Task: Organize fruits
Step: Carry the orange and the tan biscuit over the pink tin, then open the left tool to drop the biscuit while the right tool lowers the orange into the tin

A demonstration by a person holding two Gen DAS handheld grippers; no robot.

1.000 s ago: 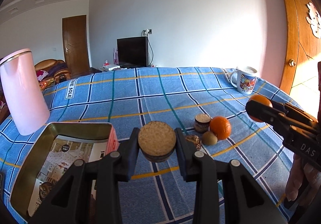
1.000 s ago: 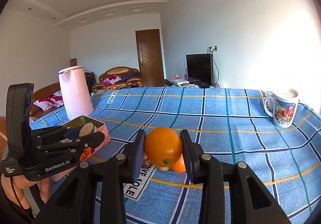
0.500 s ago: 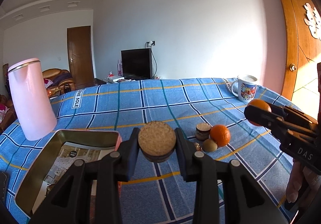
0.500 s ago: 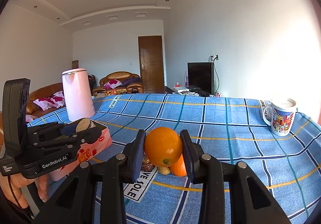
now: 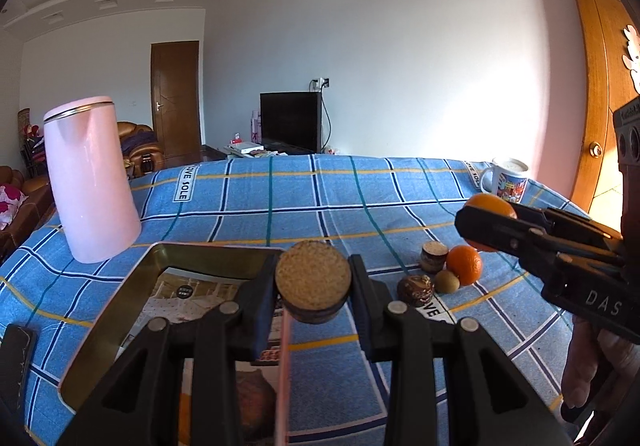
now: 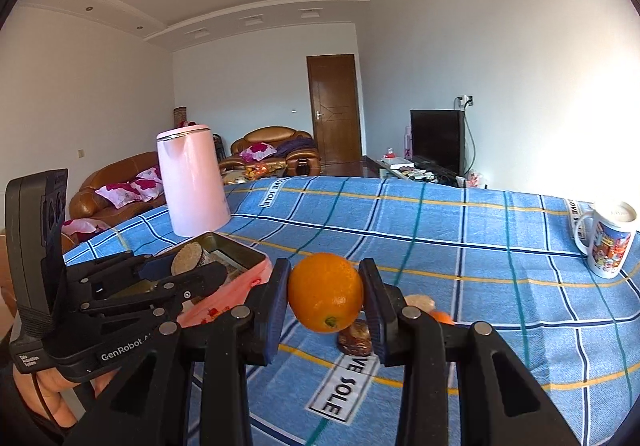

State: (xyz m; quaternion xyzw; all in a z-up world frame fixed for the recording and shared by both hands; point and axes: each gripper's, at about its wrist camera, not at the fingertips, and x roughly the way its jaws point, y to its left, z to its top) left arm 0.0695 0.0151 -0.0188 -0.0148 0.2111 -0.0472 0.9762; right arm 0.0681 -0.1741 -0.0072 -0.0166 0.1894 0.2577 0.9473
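Note:
My left gripper (image 5: 313,288) is shut on a round brown cut fruit (image 5: 313,278) and holds it above the right edge of an open pink tin box (image 5: 120,310). My right gripper (image 6: 325,298) is shut on an orange (image 6: 325,296) and holds it above the table, right of the tin (image 6: 240,252). The right gripper also shows in the left wrist view (image 5: 486,222), and the left gripper in the right wrist view (image 6: 192,266). On the cloth lie another orange (image 5: 464,264), a kiwi (image 5: 447,281), a dark brown fruit (image 5: 415,289) and a cut brown fruit (image 5: 434,256).
A pink kettle (image 5: 90,178) stands behind the tin at the left. A printed mug (image 6: 610,238) stands at the far right of the blue checked tablecloth (image 5: 320,198). A dark phone (image 5: 14,358) lies at the left table edge.
Both grippers have risen and tilted up a little with their fruit. The left gripper has shifted left, so the tin's right edge now lies under it.

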